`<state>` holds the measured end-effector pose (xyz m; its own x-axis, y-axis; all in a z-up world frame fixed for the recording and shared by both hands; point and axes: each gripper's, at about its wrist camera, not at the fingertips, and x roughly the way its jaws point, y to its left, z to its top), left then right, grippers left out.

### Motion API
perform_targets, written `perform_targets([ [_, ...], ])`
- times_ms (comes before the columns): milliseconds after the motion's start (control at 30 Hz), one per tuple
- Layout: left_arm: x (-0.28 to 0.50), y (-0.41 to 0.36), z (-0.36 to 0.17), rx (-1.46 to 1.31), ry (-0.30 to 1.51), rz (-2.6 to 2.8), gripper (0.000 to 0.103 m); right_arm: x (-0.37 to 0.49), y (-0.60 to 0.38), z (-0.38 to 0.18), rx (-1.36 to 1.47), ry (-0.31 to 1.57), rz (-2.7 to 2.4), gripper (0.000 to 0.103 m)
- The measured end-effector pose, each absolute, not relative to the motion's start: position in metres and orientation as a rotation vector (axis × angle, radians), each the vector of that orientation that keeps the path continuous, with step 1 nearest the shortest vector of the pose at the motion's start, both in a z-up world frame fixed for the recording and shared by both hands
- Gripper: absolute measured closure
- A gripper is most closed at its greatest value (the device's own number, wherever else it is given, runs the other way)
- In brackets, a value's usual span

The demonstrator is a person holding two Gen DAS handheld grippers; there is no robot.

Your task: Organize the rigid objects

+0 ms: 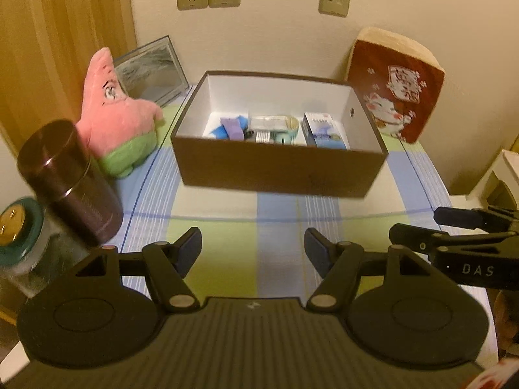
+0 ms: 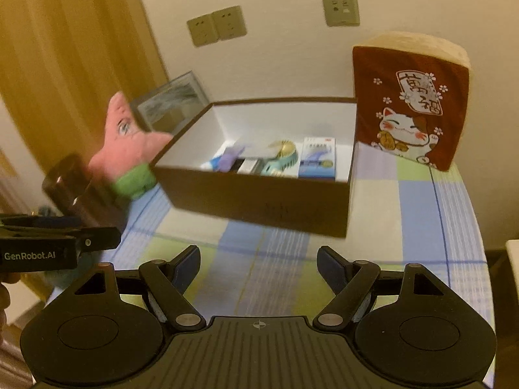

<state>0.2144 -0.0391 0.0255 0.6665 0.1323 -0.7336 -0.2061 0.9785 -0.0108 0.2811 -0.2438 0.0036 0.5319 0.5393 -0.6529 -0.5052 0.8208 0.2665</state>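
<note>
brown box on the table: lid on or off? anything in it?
Lid off, partly filled. The brown box shows its bare white inner walls from above, and a blue-white carton and other small items lie on its floor. No lid is in view.

The black two-finger left gripper (image 1: 253, 249) is pointing forward and downward, its blue-padded jaws standing wide apart with nothing between them. The matching black right gripper (image 2: 258, 264) is hanging at its three o'clock, angled down alike, jaws likewise spread and gripping nothing.
</note>
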Motion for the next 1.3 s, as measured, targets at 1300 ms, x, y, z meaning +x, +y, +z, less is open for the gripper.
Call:
perform_targets([
  [1300, 0.028, -0.043, 0.014, -0.089, 0.866, 0.055, 0.036, 0.07, -0.247, 0.01, 0.108, 0.903, 0.49, 0.024],
])
